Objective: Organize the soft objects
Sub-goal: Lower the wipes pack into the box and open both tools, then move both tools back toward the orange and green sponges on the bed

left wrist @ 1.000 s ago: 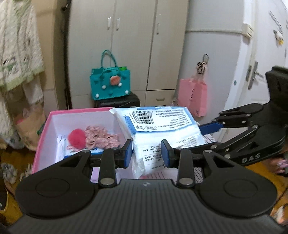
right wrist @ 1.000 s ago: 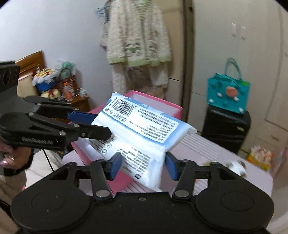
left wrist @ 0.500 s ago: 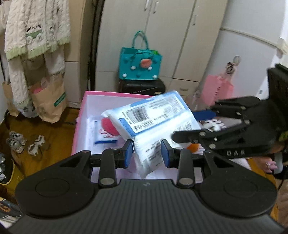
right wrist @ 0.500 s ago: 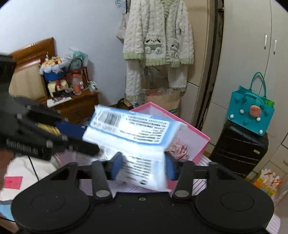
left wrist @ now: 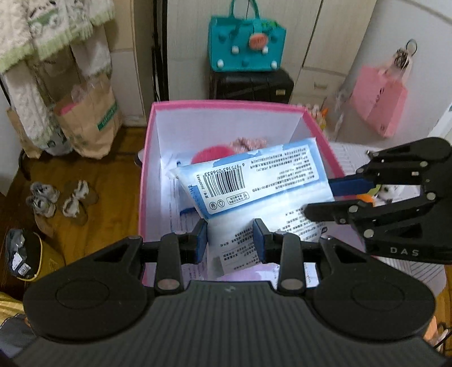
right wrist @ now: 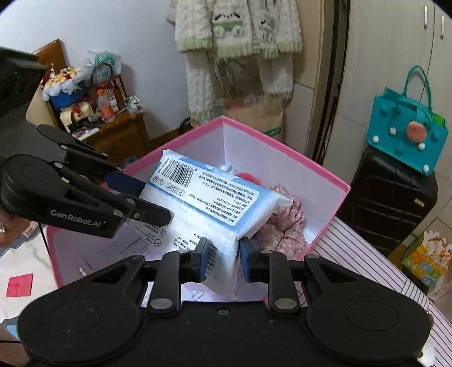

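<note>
Wooden flooring (left wrist: 93,225) runs along one side of the pink box (left wrist: 147,158), with two pairs of slippers (left wrist: 60,199) on it and a brown paper bag (left wrist: 90,124) leaning under a cream knitted cardigan (right wrist: 237,25) that hangs on the wall. Behind the box stands a black suitcase (left wrist: 251,84) with a teal handbag (left wrist: 247,45) on top, in front of pale cupboard doors (right wrist: 389,50). A pink gift bag (left wrist: 381,98) hangs further along. A wooden side table (right wrist: 118,132) crowded with small items sits by the white wall. The box rests on a striped cloth (right wrist: 361,259).

Both claws hold one blue-and-white tissue pack (left wrist: 254,180) over the open box, its far end dipping inside. The left gripper (left wrist: 230,240) is clamped on the pack's lower edge. The right gripper (right wrist: 224,261) has its jaws closing, its pads pressing a white corner of the pack. Beneath the pack, in the box, lie a red fuzzy ball (left wrist: 209,153) and a pink floral cloth (right wrist: 285,220).
</note>
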{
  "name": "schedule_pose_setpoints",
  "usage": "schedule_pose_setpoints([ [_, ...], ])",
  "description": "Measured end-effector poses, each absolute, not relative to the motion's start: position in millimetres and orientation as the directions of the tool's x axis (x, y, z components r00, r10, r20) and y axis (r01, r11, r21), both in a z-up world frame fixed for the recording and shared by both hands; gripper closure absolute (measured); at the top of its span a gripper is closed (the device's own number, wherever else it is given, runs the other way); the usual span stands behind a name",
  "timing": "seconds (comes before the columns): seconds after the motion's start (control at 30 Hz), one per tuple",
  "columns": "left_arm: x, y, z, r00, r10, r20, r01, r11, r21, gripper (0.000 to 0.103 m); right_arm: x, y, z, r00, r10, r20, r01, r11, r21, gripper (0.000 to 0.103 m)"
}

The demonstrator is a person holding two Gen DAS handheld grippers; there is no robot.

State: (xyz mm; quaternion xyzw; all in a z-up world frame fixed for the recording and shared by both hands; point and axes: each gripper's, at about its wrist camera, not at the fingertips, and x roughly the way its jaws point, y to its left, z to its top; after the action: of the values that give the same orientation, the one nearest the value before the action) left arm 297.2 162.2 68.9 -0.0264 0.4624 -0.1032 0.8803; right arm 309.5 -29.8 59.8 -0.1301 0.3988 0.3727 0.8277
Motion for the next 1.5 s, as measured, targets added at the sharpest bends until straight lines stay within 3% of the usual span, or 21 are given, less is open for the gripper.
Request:
schedule_pose_setpoints([
  [0.43, 309.0, 155.2, 48.6, 0.521, -0.164, -0.838, 0.181, 0.98, -0.079, 0.074, 315.1, -18.2, 47.6, 0.381, 0.468, -0.798, -0.712, 0.699, 0.07, 0.072],
  [0.67, 317.2, 151.7, 45.8, 0.512, -0.144, -0.847, 0.174, 0.983, -0.062, 0.074, 317.8, -11.3, 46.8, 0.404, 0.421, -0.812, -0.696, 0.718, 0.025, 0.065],
  [0.9, 307.4, 150.3, 57.6, 0.558, -0.138, -0.818, 0.183, 0.982, -0.042, 0.071, 307.7, -30.3, 61.2, 0.441, 0.467, -0.767, -0.691, 0.721, 0.042, 0.062],
  [1.27, 248.4, 137.4, 107.2, 0.598, -0.187, -0.779, 0.205, 0.976, -0.077, 0.069, 263.2, -105.4, 105.1, 0.428, 0.625, -0.653, -0.683, 0.697, 0.219, 0.061],
  [1.5, 198.7, 106.5, 137.3, 0.626, -0.214, -0.75, 0.265, 0.963, -0.054, 0.067, 222.3, -144.1, 127.7, 0.481, 0.612, -0.628, -0.681, 0.712, 0.171, 0.06],
])
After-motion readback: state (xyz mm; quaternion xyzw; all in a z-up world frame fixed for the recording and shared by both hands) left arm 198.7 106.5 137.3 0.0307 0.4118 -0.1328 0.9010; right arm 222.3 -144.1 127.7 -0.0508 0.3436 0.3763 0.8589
